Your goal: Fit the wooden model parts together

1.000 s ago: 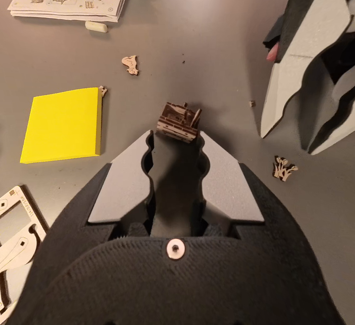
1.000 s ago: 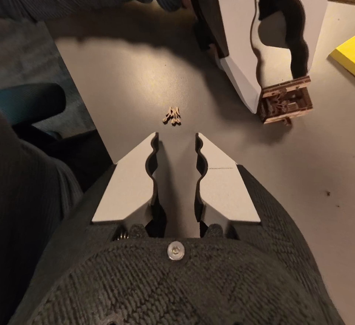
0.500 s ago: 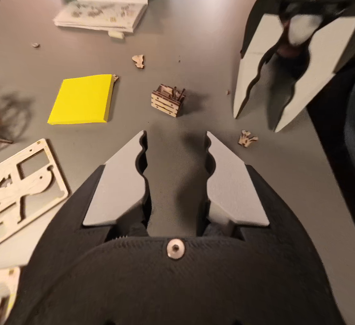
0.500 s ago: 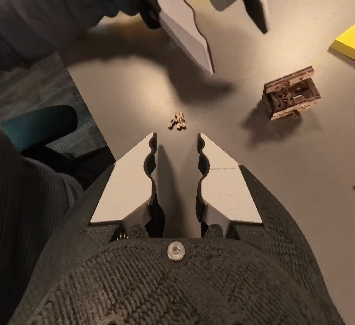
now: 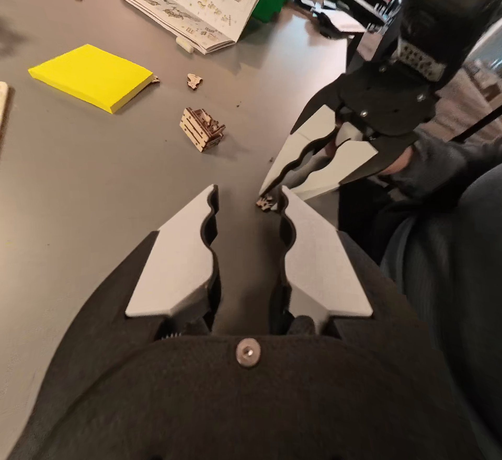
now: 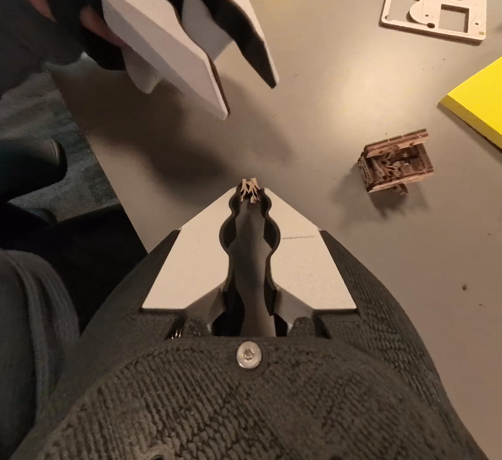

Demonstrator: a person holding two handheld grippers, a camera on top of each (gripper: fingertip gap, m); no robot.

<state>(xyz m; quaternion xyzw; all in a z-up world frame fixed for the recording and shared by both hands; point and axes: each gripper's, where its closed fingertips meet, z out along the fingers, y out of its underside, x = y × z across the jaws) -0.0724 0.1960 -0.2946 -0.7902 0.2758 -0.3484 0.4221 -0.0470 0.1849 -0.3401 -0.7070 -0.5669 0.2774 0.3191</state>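
The right claw (image 6: 251, 191) pinches a tiny wooden piece (image 6: 250, 189) on the grey table (image 6: 353, 99). The left claw (image 5: 248, 189) is spread wide, holding nothing. The little wooden box (image 6: 395, 161) sits nearby.

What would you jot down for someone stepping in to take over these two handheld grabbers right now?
Right gripper: jaws shut on the small flower-shaped piece, pinched at the very tips, just above or on the table; I cannot tell which.
Left gripper: jaws open, empty, held above the table near its front edge.
The little wooden crate lies tipped on its side, apart from both grippers, beside the yellow notepad.
A loose cut-out piece and the instruction booklet lie farther back.
Done: flower piece grasped.
Left: probably steady the crate with the left gripper and fit the piece into it.
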